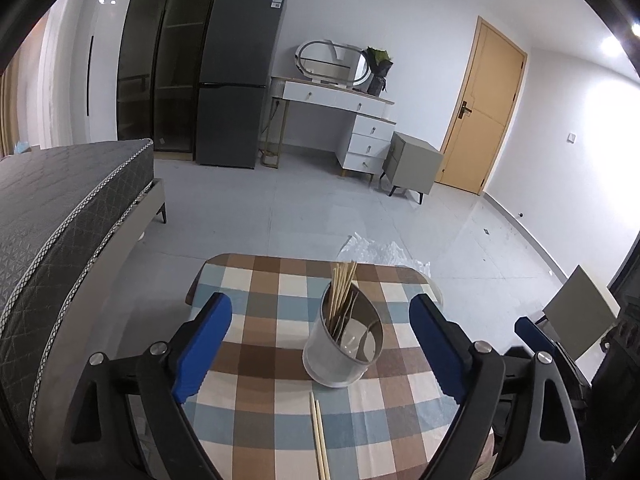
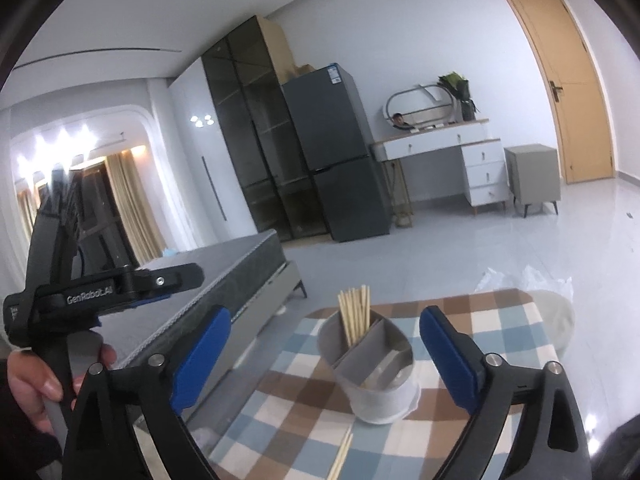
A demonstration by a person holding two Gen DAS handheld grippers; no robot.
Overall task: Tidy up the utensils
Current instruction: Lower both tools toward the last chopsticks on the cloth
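Both our tools, left (image 1: 320, 344) and right (image 2: 324, 356), gape wide, empty. The near chopsticks (image 1: 320, 436) look light, stiff, slippery; we'd pinch mid-length.

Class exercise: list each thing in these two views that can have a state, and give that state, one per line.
Left gripper: jaws open, empty.
Right gripper: jaws open, empty.
Utensil holder: upright on the table, chopsticks in one compartment.
Loose chopsticks: lying flat on the table.
Door: closed.
Fridge: closed.
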